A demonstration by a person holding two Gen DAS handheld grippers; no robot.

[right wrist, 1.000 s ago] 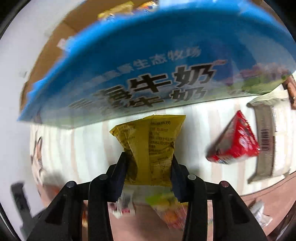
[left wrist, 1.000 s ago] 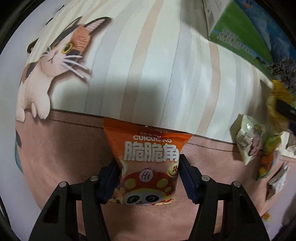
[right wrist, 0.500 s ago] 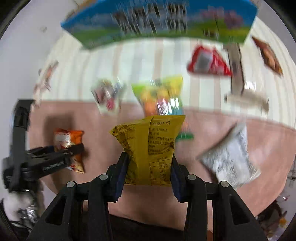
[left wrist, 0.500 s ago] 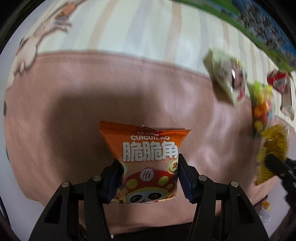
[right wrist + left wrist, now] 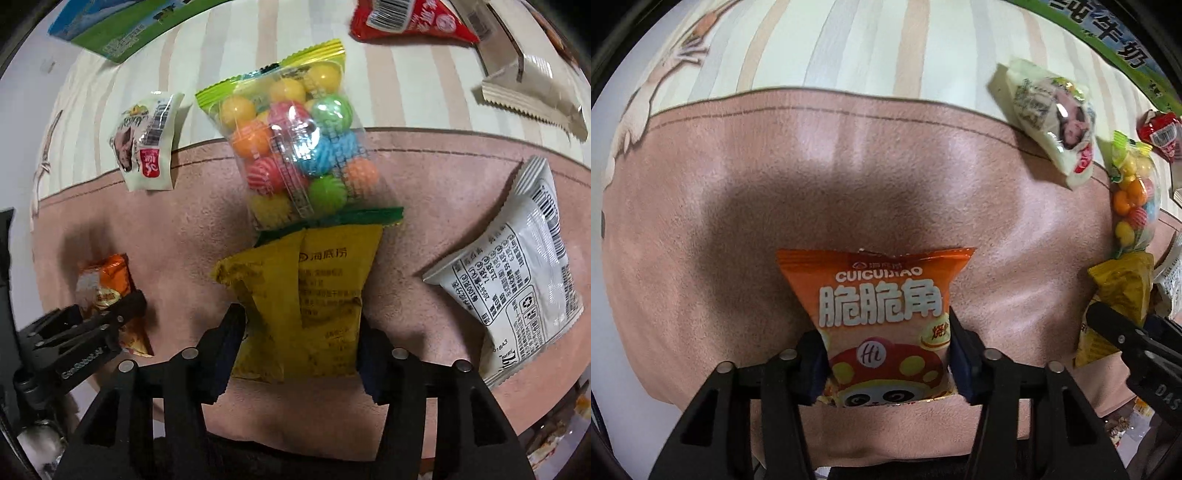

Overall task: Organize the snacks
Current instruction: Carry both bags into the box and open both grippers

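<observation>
My left gripper (image 5: 886,354) is shut on an orange snack packet (image 5: 882,299) with a panda picture, held low over the pink band of the mat (image 5: 738,184). My right gripper (image 5: 301,343) is shut on a yellow snack packet (image 5: 306,295), low over the same pink band, its top edge touching the bag of coloured balls (image 5: 295,140). The orange packet (image 5: 107,291) and left gripper (image 5: 85,332) show at the left of the right wrist view. The yellow packet (image 5: 1119,295) shows at the right of the left wrist view.
A white-green packet (image 5: 147,144), a white barcode packet (image 5: 517,280), a red packet (image 5: 410,18), a beige wrapper (image 5: 535,88) and a blue-green milk box (image 5: 122,29) lie around. The mat's near edge is close below both grippers.
Both grippers have come down and back from the milk box toward the pink band at the mat's near edge, each still holding its packet. They now sit side by side.
</observation>
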